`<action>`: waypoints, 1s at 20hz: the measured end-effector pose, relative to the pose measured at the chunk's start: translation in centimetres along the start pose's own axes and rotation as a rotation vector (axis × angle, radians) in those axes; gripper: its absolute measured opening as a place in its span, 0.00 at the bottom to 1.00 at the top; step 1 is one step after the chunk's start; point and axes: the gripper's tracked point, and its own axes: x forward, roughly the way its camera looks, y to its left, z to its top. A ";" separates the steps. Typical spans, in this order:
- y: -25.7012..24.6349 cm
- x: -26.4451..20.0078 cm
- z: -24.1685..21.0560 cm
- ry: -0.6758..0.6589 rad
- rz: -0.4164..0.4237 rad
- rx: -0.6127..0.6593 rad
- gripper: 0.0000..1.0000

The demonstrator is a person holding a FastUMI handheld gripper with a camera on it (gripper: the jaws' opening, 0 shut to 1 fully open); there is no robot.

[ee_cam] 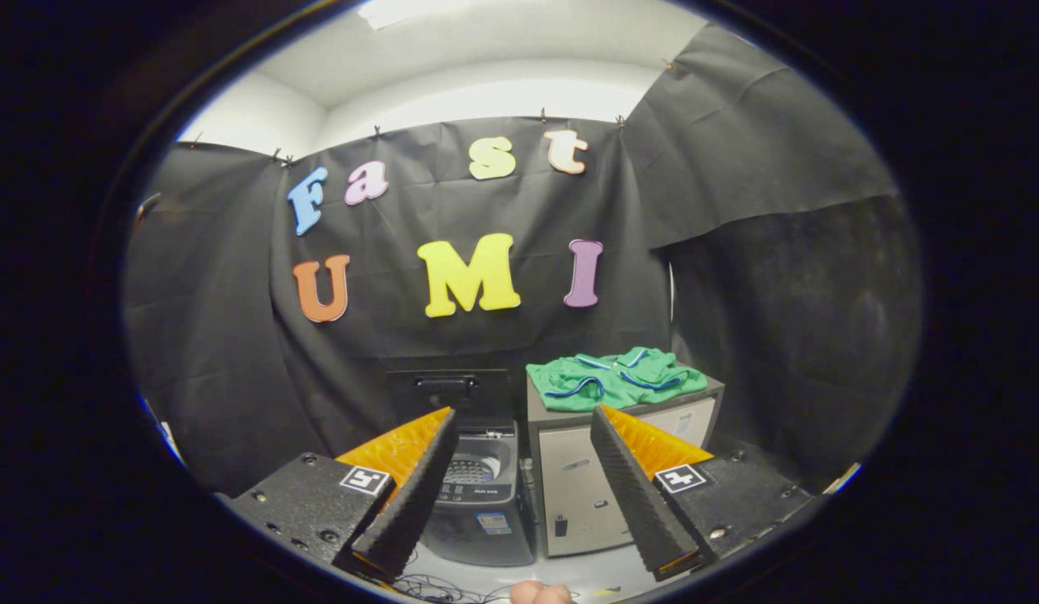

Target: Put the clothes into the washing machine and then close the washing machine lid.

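Two black ribbed fingers (410, 495) with orange backs reach forward from the gripper (523, 491), and the jaws stand spread wide with nothing between their pads. Each finger mount carries a small black-and-white square marker (365, 480). Just below the fingers, a fingertip of a person's hand (540, 593) pokes in over a pale floor (586, 575) strewn with thin dark cables (435, 587).

Beyond and between the fingers sits a small dark grey top-loading washing machine (481, 512); its black lid (446, 387) stands raised against the booth's black cloth wall, so the tub opening shows. Touching or just beside it, toward the right finger, stands a light grey box-shaped cabinet (582, 495) with a flat front door. On top of that cabinet lies a crumpled green garment with blue and white trim (615, 379), spread across most of the upper surface, well ahead of the fingers and apart from them.
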 end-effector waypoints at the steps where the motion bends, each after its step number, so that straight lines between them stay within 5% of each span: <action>1: -0.1 0.0 -0.2 0.000 -0.001 -0.002 1.00; 20: 0.4 1.4 4.2 -0.041 -0.034 -0.061 1.00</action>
